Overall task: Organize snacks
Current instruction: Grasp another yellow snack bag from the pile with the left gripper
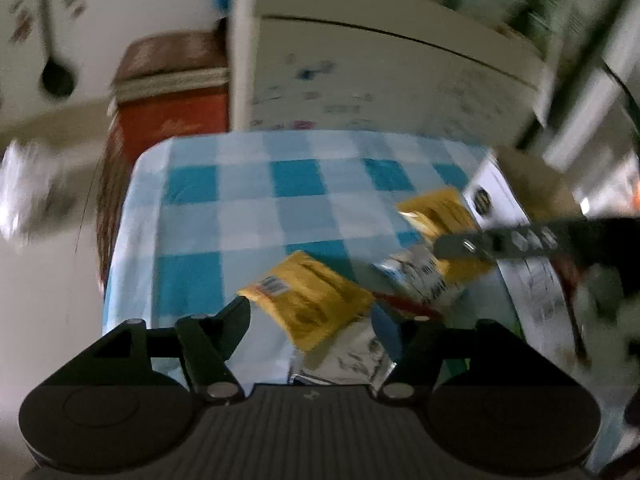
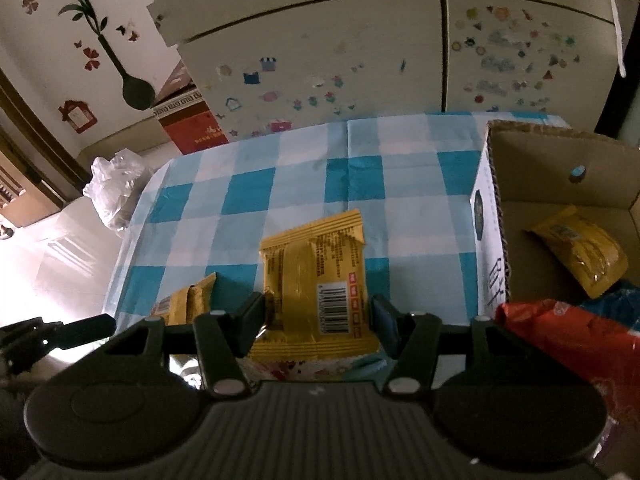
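Squarely between the right gripper (image 2: 318,314) fingers sits a yellow snack packet (image 2: 316,280).

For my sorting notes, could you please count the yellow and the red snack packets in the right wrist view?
Yellow packets: 3 (held packet, left packet, boxed packet)
Red packet: 1
Total: 4

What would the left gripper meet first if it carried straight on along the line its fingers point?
Probably the yellow snack packet lying on the checked tablecloth, just ahead of the left gripper, whose jaws stand apart around nothing. Blur leaves depth uncertain.
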Motion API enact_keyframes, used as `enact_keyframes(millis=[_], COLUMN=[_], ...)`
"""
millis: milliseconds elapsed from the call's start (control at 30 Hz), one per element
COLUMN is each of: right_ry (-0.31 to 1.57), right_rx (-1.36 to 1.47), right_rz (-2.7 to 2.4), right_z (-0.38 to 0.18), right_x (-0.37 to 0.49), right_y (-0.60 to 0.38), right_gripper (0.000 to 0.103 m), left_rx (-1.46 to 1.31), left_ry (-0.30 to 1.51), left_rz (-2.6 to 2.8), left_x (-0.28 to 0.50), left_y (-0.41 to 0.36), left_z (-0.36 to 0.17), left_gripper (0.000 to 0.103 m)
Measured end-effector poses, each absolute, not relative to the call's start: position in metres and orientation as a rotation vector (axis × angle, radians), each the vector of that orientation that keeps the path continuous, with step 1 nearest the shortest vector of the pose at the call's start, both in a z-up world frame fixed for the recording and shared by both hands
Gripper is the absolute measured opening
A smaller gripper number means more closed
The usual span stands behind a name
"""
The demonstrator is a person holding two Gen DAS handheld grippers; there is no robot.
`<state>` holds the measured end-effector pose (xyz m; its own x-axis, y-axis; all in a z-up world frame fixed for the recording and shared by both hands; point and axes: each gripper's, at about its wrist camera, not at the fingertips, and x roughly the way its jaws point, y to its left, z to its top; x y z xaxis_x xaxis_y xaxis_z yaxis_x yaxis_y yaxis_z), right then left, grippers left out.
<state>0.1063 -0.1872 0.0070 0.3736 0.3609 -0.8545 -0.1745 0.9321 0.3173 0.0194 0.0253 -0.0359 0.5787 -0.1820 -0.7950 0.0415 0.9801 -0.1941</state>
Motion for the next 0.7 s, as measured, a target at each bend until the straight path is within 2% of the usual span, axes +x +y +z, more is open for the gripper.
enact_keyframes(millis=[200, 367, 633, 667, 700], right_ry=[1.141, 1.143, 1.143, 1.142, 1.141], right_rx=[0.189, 0.19, 0.191, 0.192, 0.191], right_rz=[0.337, 0.335, 0.338, 0.338, 0.338], right_z=[0.006, 0.006, 0.006, 0.006, 0.007], right_x=[0.107, 0.107, 0.106, 0.106, 0.106], right_y=[-0.188, -0.187, -0.187, -0.188, -0.188], right_gripper=[0.059, 0.059, 0.059, 0.059, 0.059], left_rx=[-0.298, -0.439, -0.432, -0.418, -0.411], left_ry=[0.982, 1.04, 1.076, 1.079, 1.082], left_rz=[-0.128, -0.052, 0.062, 0.082, 0.093], left_x=[0.032, 0.052, 0.074, 0.074, 0.074], left_y=[0.026, 0.027, 0.016, 0.014, 0.013], left_z=[-0.043, -0.055, -0.071, -0.074, -0.076], left_gripper=[0.089, 0.09, 0.092, 0.089, 0.082])
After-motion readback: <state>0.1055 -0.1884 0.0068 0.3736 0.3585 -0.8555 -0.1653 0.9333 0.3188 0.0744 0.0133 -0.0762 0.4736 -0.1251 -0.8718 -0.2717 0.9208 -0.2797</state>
